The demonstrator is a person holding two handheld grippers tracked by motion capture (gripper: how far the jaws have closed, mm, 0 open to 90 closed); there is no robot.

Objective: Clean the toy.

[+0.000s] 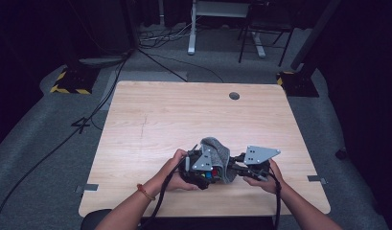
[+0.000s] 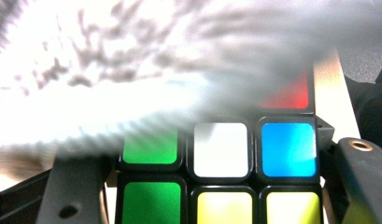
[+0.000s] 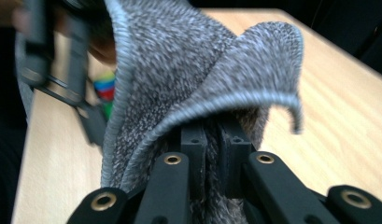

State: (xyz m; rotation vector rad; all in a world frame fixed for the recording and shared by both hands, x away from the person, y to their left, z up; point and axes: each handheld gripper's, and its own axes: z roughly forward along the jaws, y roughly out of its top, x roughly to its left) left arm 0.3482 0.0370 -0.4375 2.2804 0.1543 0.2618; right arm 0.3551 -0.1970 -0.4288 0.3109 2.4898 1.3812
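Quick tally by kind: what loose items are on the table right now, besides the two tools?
Colourful puzzle cube with black edges: 1
Grey knitted cloth with stitched hem: 1
Total: 2

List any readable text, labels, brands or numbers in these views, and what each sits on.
None can be read.
Cube: plain stickers in green, white, blue, yellow and red, no print.
Grey cloth: no tag or label showing.
Claw plates: bare grey metal with holes, no marking.
Table: plain wood grain.
Yellow-black striped bases on the floor: hazard stripes, no words.
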